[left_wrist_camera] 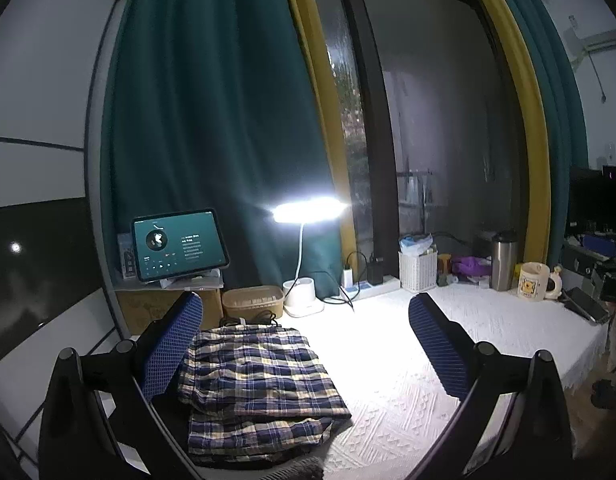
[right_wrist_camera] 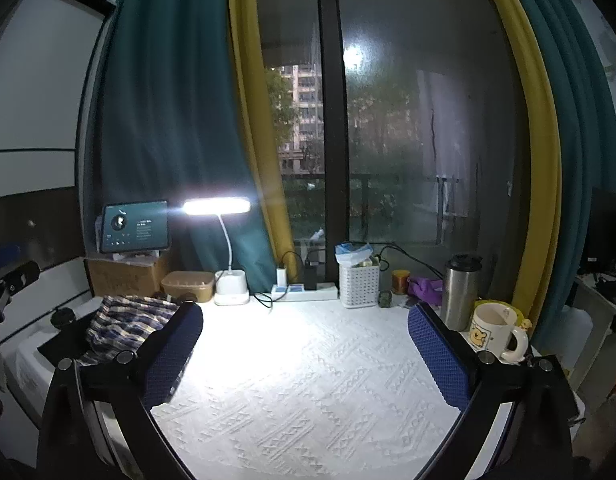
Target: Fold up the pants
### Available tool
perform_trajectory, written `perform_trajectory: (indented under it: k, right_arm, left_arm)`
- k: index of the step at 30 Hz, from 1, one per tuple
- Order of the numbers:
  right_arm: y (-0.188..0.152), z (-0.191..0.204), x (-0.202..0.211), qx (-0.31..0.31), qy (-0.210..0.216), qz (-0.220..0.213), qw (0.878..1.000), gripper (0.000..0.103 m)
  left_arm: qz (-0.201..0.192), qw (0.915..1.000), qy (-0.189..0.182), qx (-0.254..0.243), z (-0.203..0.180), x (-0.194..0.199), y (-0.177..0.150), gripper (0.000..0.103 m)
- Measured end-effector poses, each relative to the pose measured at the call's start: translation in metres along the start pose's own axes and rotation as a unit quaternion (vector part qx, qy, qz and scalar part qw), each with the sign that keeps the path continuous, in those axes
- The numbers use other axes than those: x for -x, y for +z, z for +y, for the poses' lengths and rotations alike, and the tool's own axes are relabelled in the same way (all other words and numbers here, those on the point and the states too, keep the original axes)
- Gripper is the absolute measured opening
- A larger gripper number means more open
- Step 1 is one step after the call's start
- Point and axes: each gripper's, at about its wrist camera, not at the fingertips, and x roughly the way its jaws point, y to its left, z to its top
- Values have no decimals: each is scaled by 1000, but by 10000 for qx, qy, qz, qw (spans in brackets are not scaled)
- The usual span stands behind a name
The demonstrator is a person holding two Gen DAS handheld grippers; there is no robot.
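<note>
left wrist cam: sits low over the near left corner of the white tablecloth (left_wrist_camera: 388, 380), facing the far window (left_wrist_camera: 440, 140), right up close on the folded plaid pants (left_wrist_camera: 259, 380).
right wrist cam: further right, same heading, mostly bare cloth up close.
shared: desk lamp (right_wrist_camera: 216, 205), tablet (right_wrist_camera: 135, 227), white basket (right_wrist_camera: 359, 285), steel tumbler (right_wrist_camera: 460, 296), mug (right_wrist_camera: 492, 332).
</note>
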Motion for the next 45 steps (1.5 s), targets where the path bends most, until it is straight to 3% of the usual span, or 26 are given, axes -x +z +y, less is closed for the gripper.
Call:
perform_trajectory:
  k: [20,45]
  right_arm:
    - [-5,17,-14,158,208,270,9993,103]
    - [-6,17,-13,146,302,344,9988,103]
  left_arm:
    - [-48,9995,306,79,-1,-1,-15,102]
    - [-16,9994,296,158,-1,-2,-16,102]
